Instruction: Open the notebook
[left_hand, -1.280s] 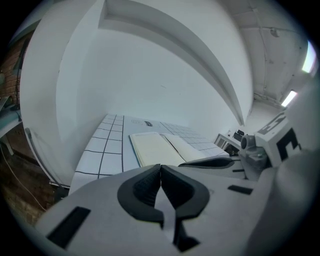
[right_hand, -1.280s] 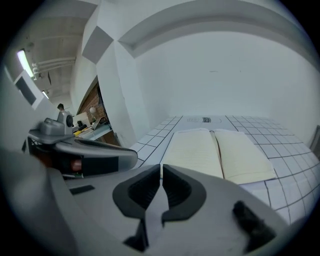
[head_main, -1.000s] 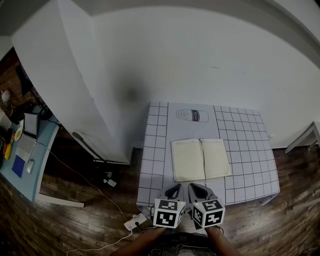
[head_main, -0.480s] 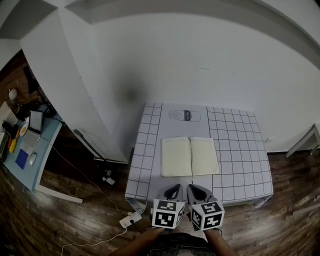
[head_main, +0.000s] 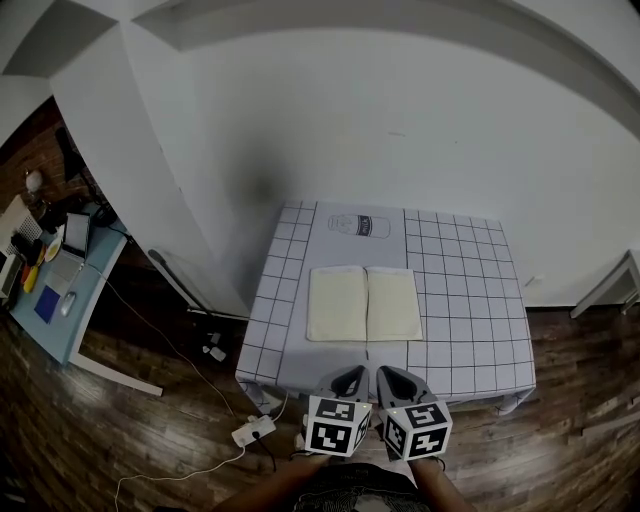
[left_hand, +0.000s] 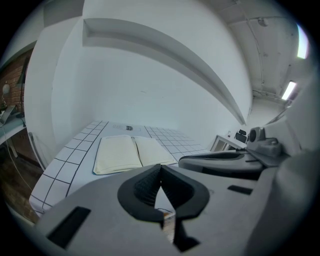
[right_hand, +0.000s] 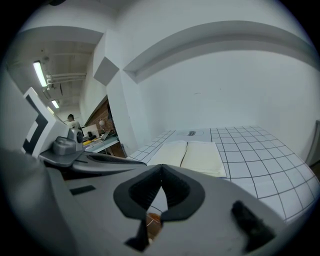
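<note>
The notebook (head_main: 365, 303) lies open and flat on the grid-patterned table (head_main: 470, 340), both cream pages up; it also shows in the left gripper view as the notebook (left_hand: 132, 152) and in the right gripper view as the notebook (right_hand: 189, 156). My left gripper (head_main: 349, 381) and right gripper (head_main: 391, 380) hang side by side near the table's front edge, short of the notebook and not touching it. Both are shut with nothing between the jaws: the left gripper (left_hand: 160, 170) and right gripper (right_hand: 161, 172) show their pads meeting at the tips.
A printed label (head_main: 358, 226) marks the table's far end by the white wall. A white panel (head_main: 150, 200) leans at the left. A power strip (head_main: 252, 431) with cables lies on the wood floor. A blue desk (head_main: 55, 290) with items stands far left.
Both grippers have drawn back from the table together; the table and notebook sit farther away and more to the left in the head view. The notebook stays open; the jaws stay shut.
</note>
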